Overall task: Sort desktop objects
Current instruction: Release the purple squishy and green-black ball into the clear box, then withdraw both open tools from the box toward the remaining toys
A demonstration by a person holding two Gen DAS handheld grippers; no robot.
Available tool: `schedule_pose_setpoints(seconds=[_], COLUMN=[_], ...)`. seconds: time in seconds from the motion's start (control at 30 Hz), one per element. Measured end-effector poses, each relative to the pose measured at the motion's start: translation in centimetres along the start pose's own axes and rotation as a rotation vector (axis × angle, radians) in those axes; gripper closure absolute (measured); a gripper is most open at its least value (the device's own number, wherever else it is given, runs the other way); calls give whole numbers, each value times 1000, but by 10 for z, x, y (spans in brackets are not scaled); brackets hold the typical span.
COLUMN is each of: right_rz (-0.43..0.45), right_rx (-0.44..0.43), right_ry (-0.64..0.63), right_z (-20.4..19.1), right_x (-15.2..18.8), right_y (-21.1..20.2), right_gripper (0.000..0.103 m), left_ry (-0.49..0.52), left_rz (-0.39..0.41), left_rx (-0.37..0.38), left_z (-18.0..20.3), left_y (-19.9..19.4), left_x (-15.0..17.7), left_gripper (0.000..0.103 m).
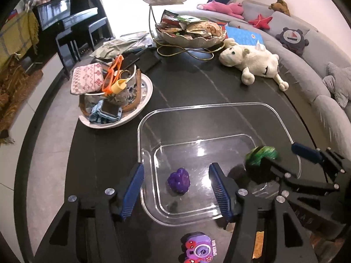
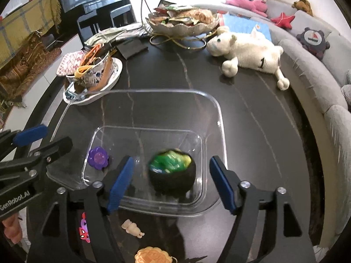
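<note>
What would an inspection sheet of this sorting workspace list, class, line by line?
Surface: dark veined table, mostly bare near its right edge.
Job's things: clear bin holds purple flower toy and blurred green-and-black toy; purple camera toy, beige figurine and mooncake charm lie outside.
Clutter: white plush, plate of oddments, tiered snack dish.
Grippers: left gripper and right gripper open above the bin.
Cables: nothing seen.
Surroundings: grey sofa, piano.

Clear plastic bin (image 2: pixel 216 118) on dark surface (image 2: pixel 252 114) holds purple flower toy (image 2: pixel 98 158); blurred green-and-black toy (image 2: pixel 172 172) inside.
</note>
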State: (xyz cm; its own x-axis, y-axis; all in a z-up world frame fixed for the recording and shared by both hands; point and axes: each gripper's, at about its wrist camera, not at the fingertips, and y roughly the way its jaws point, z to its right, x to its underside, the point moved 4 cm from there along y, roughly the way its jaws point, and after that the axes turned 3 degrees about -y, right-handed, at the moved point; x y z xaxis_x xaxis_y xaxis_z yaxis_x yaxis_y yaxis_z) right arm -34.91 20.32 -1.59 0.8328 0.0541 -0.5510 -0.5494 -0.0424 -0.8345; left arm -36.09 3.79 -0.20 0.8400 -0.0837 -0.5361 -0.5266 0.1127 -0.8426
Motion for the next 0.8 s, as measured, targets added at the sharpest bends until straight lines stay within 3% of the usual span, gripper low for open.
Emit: schedule_pose_setpoints(seconds=[0.8], right_rz=[122], right_rx=[-28], right_ry=[-25], right_z=[-23], right_x=[39], right_y=[-79], right_gripper=[32], left_ry=[37], left_rz=[79], left_rx=[6], left_z=[12], left_y=[-70], left_x=[48], left_gripper=[45])
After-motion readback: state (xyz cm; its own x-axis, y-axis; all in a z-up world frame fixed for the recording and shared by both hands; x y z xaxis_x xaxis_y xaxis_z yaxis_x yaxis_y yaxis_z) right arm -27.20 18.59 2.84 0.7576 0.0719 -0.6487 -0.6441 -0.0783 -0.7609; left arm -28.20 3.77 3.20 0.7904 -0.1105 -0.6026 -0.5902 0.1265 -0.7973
